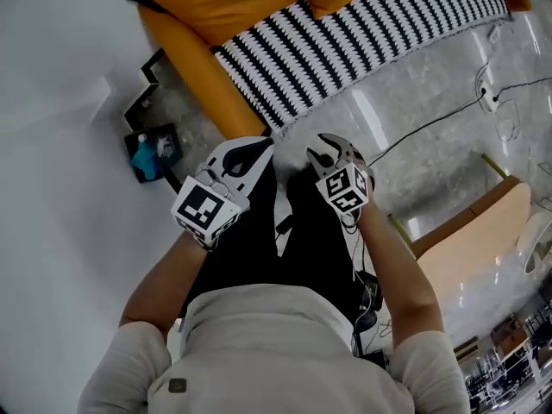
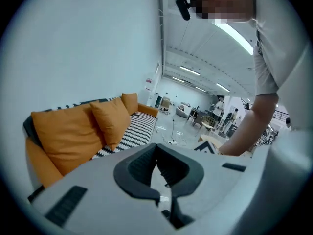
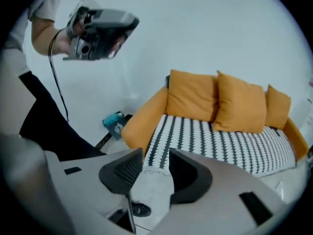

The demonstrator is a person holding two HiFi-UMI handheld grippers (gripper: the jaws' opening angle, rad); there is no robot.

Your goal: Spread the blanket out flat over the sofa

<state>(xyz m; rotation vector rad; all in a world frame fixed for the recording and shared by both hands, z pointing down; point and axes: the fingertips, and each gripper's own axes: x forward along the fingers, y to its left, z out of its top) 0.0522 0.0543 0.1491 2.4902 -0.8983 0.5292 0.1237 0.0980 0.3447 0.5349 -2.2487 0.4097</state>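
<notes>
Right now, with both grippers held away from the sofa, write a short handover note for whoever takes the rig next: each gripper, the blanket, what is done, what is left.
Left gripper: jaws together, nothing between them, off the sofa.
Right gripper: jaws apart, empty, also off the sofa.
Blanket: black-and-white striped, lying along the seat of the orange sofa in front of the three cushions, its near edge hanging over the seat front.
Done: the blanket looks spread flat, with no folds showing.
Left: probably only a last look for wrinkles.
</notes>
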